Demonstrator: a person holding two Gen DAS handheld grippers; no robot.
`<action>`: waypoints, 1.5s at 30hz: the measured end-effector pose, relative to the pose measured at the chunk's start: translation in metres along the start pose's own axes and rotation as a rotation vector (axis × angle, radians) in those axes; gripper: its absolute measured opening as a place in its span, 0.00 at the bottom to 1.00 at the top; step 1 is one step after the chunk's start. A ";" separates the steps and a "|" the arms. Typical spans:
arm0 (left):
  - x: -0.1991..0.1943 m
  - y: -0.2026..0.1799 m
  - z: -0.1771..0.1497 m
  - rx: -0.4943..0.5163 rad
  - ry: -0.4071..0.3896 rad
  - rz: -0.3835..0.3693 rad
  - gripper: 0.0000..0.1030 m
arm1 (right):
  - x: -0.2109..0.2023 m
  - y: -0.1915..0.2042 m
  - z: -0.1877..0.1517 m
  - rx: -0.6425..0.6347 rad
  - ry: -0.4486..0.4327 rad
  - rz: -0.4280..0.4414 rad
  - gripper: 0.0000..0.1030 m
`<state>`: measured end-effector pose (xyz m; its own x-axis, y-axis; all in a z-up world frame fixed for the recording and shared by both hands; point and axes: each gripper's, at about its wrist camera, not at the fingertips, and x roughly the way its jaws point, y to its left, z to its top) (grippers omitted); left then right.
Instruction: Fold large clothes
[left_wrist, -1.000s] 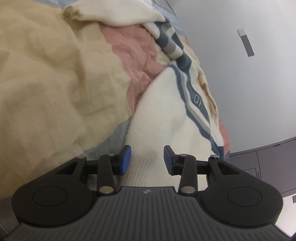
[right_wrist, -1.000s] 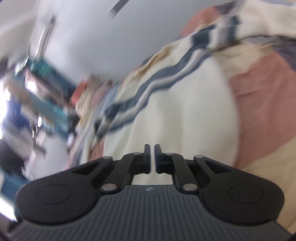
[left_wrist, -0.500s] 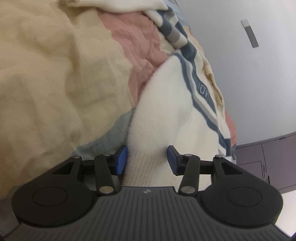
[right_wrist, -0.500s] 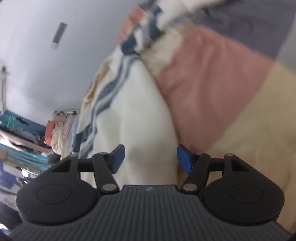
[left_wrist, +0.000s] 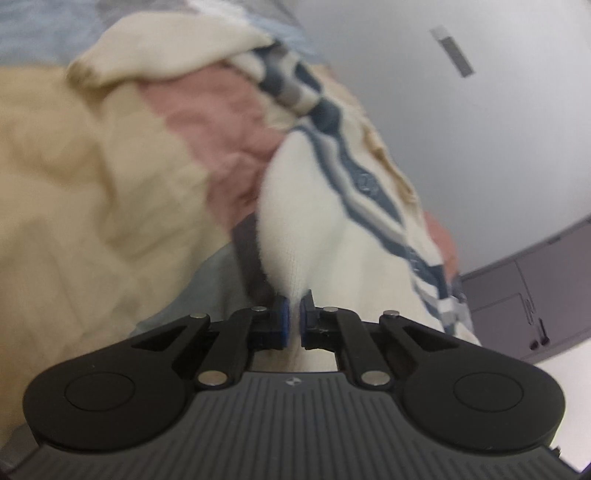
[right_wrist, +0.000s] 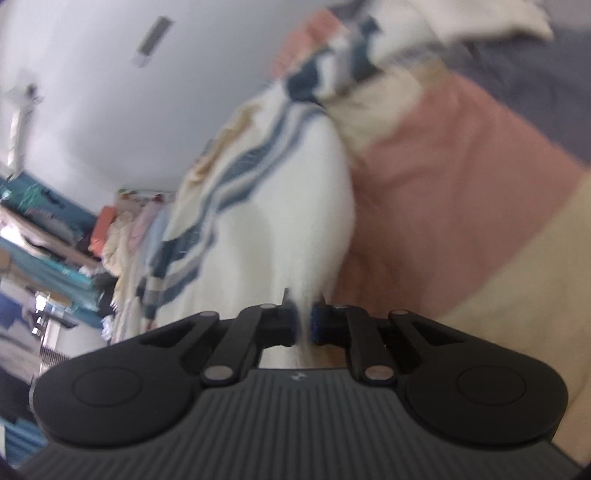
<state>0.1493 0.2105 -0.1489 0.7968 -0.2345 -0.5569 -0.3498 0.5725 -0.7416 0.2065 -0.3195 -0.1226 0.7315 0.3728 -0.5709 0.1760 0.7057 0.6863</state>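
The left tongs (left_wrist: 291, 318) are pressed nearly together, pinching a fold of the cream sweater (left_wrist: 314, 229) at its hem edge. The knit rises straight out of the blue pads and spreads away up the view, its navy and grey stripes (left_wrist: 354, 173) running along its right side. The right tongs (right_wrist: 303, 323) likewise pinch a ridge of the sweater (right_wrist: 291, 225), which stands up from between the pads with the stripes (right_wrist: 236, 173) to its left.

The sweater lies on a bed over a patchwork quilt (left_wrist: 92, 177) of tan, pink and pale blue blocks; in the right view the quilt's pink block (right_wrist: 450, 170) sits just beside the gripped fold. A sleeve (left_wrist: 173, 55) lies bunched at the far end. Past the bed's edge are a grey wall and a dark cabinet (left_wrist: 535, 295) in the left view, and cluttered shelves (right_wrist: 48, 236) in the right view.

Half a second ago both tongs were spread wide on either side of the knit; now both have shut on it, and the cloth between them is drawn into a narrow peak.
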 end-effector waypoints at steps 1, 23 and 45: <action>-0.007 -0.006 0.002 0.026 -0.004 -0.004 0.06 | -0.008 0.007 0.004 -0.027 -0.008 0.013 0.10; -0.054 -0.041 -0.024 0.304 0.061 0.117 0.00 | -0.021 0.010 0.001 -0.278 0.235 -0.196 0.10; 0.085 -0.132 -0.032 0.739 -0.001 0.088 0.40 | 0.040 0.083 0.001 -0.658 -0.041 -0.094 0.10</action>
<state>0.2480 0.0902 -0.1105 0.7817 -0.1625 -0.6021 0.0099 0.9686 -0.2486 0.2507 -0.2468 -0.0882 0.7595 0.2776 -0.5883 -0.1892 0.9595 0.2086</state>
